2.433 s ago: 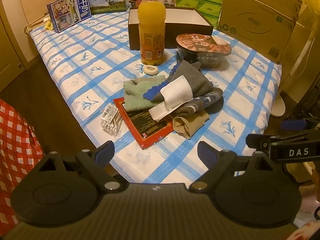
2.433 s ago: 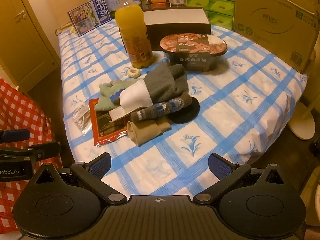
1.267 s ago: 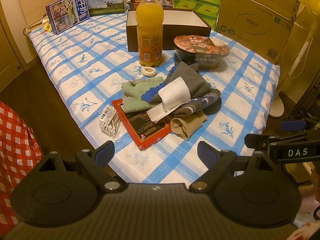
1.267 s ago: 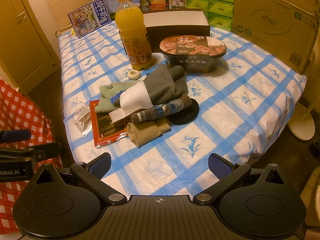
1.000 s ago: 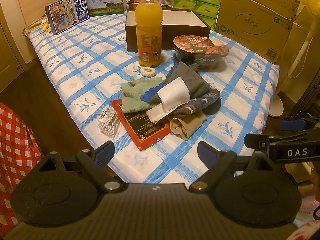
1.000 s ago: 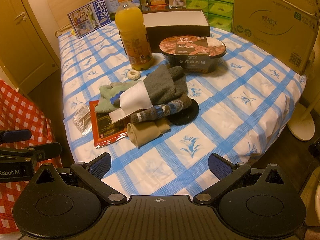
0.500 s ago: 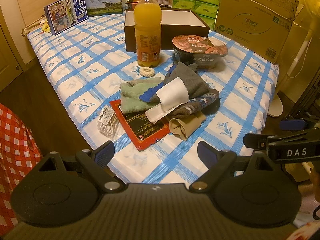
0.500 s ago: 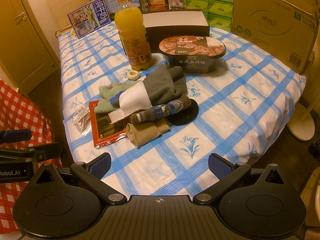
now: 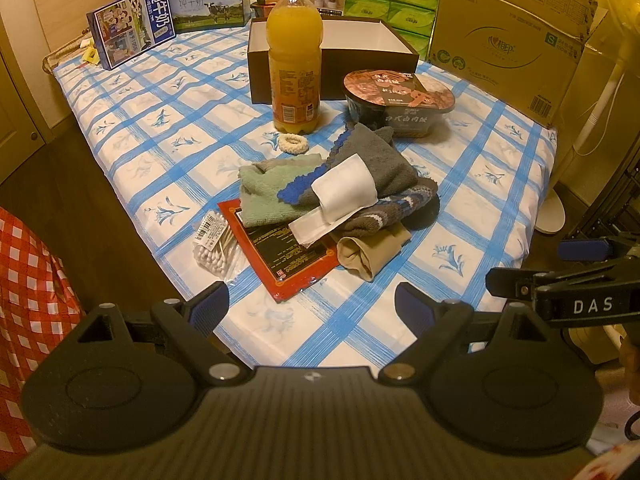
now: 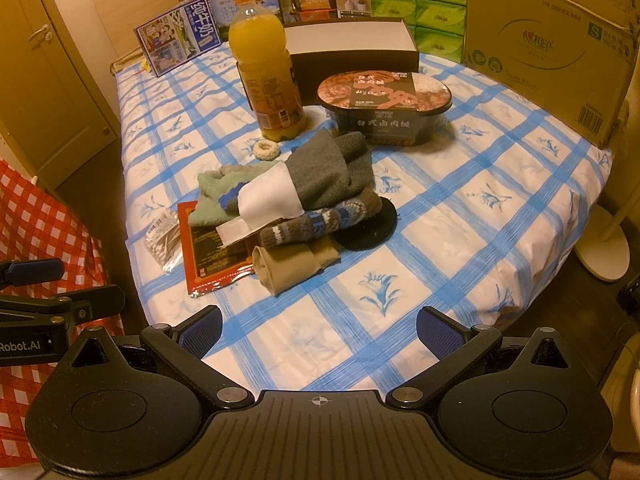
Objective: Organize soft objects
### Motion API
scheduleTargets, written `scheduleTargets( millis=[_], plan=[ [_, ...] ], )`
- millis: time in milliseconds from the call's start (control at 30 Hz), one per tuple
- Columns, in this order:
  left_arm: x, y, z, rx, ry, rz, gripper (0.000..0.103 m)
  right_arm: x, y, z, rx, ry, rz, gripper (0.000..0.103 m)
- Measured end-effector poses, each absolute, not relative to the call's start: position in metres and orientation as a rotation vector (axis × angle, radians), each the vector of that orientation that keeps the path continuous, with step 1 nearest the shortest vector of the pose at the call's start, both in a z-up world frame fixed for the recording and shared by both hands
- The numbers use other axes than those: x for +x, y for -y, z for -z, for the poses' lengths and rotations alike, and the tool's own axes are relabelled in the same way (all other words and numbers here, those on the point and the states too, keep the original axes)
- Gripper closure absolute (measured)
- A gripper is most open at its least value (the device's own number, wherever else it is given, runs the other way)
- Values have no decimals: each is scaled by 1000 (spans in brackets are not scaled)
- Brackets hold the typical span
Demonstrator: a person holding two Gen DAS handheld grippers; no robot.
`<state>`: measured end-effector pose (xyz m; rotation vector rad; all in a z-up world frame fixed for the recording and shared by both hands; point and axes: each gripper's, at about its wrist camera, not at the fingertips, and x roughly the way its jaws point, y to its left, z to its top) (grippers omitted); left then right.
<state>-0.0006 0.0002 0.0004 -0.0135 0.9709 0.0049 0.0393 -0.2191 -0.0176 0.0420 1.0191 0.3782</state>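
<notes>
Blue-and-white checked cloth covers the table that fills both our views, and nearly everything on it sits ahead of our jaws. Farthest off and to the right stands a big cardboard carton, with green tissue packs stacked beside it. In front of those lies an open dark box, empty as far as we can see. An orange juice bottle stands upright just before the box's near wall, and a lidded instant-meal bowl sits to its right; both stand between the pile and the box. A cream hair tie lies at the bottle's foot.

The heap of soft things lies straight ahead of both pairs of jaws, well apart from them. A grey towel with a white paper band tops it, overlapping a pale green cloth on the left. Under the towel's near edge lies a patterned knit sock, and nearest us a folded tan sock. A red packet pokes out beneath, with a bag of cotton swabs just left of it.

Our left gripper hangs over the table's near edge, jaws spread wide and empty. Our right gripper does likewise, jaws wide, gripping nothing.
</notes>
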Motion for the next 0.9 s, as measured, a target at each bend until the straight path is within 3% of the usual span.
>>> scheduleTargets(
  millis=[900],
  plan=[
    [5,5,-8,-25,-954,-27,14,52,227,28,61,-961,-371,0]
  ],
)
